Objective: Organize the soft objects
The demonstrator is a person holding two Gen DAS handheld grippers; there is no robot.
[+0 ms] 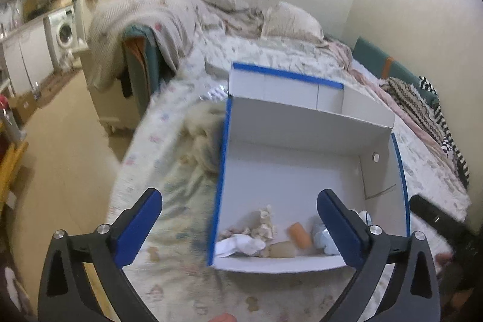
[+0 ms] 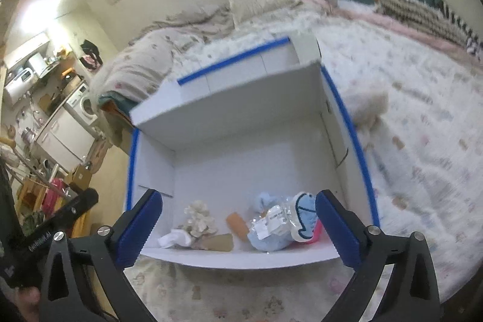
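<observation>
A white cardboard box with blue-taped edges [image 1: 302, 171] [image 2: 241, 159] lies open on the bed. Along its near wall sit several soft things: a cream plush [image 1: 265, 221] [image 2: 199, 216], a white cloth [image 1: 241, 245] [image 2: 175, 239], an orange piece [image 1: 299, 235] [image 2: 238, 224], a tan piece [image 1: 282, 249] [image 2: 222, 242] and a light-blue plush in a clear bag [image 1: 324, 237] [image 2: 277, 227]. My left gripper [image 1: 240, 227] hovers open above the box's near left corner. My right gripper [image 2: 238, 227] hovers open over the near wall. Neither holds anything.
A fluffy cream plush [image 1: 205, 138] [image 2: 366, 107] lies on the patterned bedsheet [image 1: 169, 201] [image 2: 422, 141] beside the box. Rumpled blankets and a pillow [image 1: 289, 20] lie at the far end. Each gripper's black body [image 1: 437, 216] [image 2: 60, 216] shows in the other's view. The floor [image 1: 60, 156] lies left.
</observation>
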